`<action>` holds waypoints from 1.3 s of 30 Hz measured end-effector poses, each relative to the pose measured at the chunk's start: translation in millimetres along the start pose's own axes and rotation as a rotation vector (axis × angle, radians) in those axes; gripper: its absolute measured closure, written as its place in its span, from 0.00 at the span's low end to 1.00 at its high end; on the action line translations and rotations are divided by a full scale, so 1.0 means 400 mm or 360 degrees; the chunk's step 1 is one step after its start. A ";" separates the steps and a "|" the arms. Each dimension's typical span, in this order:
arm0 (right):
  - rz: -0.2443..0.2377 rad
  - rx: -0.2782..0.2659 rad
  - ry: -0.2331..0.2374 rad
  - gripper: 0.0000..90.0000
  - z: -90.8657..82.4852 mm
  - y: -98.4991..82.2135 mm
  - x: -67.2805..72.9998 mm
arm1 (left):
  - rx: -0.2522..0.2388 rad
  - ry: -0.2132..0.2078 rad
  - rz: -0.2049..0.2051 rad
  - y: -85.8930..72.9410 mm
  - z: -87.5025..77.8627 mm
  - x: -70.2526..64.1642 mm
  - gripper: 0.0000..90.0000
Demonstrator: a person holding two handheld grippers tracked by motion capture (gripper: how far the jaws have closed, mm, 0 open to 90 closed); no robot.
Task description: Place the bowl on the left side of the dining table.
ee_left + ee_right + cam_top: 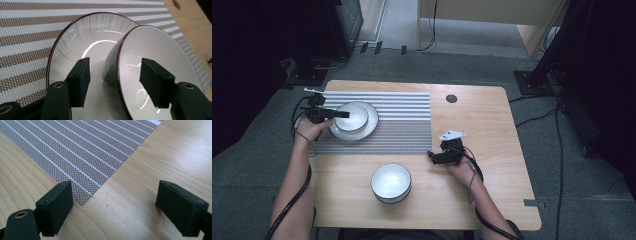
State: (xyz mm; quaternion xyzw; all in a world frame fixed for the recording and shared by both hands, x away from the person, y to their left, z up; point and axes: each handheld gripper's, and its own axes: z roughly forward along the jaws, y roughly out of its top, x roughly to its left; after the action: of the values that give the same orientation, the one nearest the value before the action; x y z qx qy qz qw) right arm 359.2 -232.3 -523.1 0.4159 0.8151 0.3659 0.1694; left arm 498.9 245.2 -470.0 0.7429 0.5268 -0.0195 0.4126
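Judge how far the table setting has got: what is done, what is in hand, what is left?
Done: one bowl sits on the plate on the striped mat. In hand: the left gripper has its jaws open astride that bowl's rim, pads apart from it. Left: the second bowl stands on bare wood near the person; the right gripper rests open by the mat's corner, probably to fetch it next.

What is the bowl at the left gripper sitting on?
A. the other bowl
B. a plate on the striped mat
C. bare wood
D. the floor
B: the bowl rests on a plate that lies on the mat, with the left gripper at its rim.
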 end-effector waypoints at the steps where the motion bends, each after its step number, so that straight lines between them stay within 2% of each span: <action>1: 0.0001 0.0000 0.0001 0.15 0.000 0.000 0.000 | 0.0001 -0.0012 -0.0003 -0.003 -0.003 -0.003 0.45; 9: -0.0007 0.0002 0.0009 0.15 0.000 0.000 -0.001 | -0.0009 -0.0003 0.0028 -0.012 -0.032 -0.023 0.42; 12: -0.0012 0.0003 0.0014 0.15 0.000 0.000 -0.002 | -0.0017 -0.0020 0.0030 -0.016 -0.035 -0.030 0.41; 16: -0.0017 0.0005 0.0023 0.15 0.001 0.001 -0.004 | 0.0005 0.0010 0.0033 -0.020 -0.038 -0.038 0.40; 23: -0.0029 0.0005 0.0032 0.15 0.002 0.002 -0.006 | -0.0010 0.0029 0.0047 -0.025 -0.065 -0.055 0.39; 26: -0.0031 0.0005 0.0035 0.15 0.002 0.002 -0.007 | -0.0017 0.0016 0.0048 -0.026 -0.079 -0.061 0.39; 28: -0.0031 0.0005 0.0035 0.15 0.002 0.003 -0.007 | -0.0020 -0.0002 0.0025 -0.027 -0.088 -0.064 0.39; 39: -0.0029 0.0005 0.0035 0.15 0.002 0.003 -0.007 | -0.0038 0.0012 0.0096 -0.029 -0.121 -0.110 0.38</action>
State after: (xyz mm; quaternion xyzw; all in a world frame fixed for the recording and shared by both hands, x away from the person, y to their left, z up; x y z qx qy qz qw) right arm 361.9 -233.7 -523.0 0.4046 0.8212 0.3678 0.1630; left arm 450.5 243.4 -424.6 0.7535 0.5059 0.0022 0.4199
